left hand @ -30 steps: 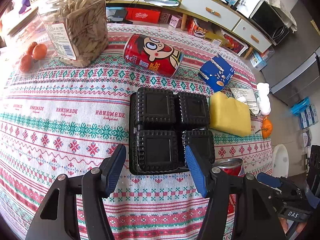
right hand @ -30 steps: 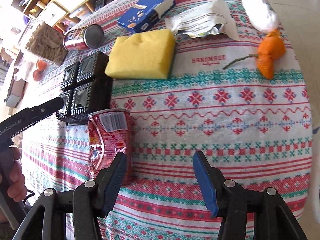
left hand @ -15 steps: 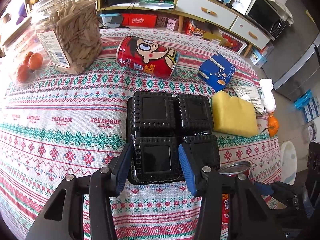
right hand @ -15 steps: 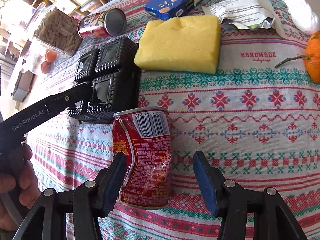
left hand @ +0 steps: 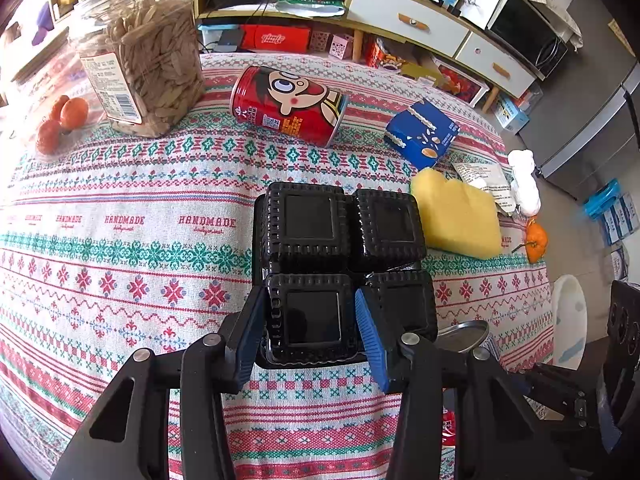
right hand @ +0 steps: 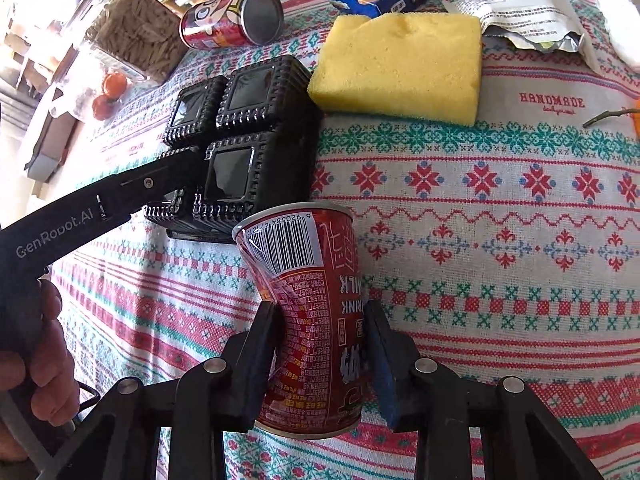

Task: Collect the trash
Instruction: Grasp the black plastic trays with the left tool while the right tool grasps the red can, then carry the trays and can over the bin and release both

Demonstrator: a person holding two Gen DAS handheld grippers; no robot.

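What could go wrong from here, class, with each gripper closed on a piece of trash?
1. The right gripper has just been closing on a dented can; its crumpled wall may buckle and slip.
2. The left gripper has just closed on one cell of the black tray; held at one corner, it could tilt and nudge the yellow sponge.

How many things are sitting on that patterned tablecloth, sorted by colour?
Red: 2, the cartoon-face red drink can lying on its side and the dented red milk can
Black: 1, black plastic four-cell tray
Yellow: 1, yellow sponge block
Blue: 1, blue cardboard box
Orange: 4 small orange fruits
White or silver: 2, torn foil wrapper, crumpled white tissue
Clear: 1, clear plastic seed jar
Total: 12
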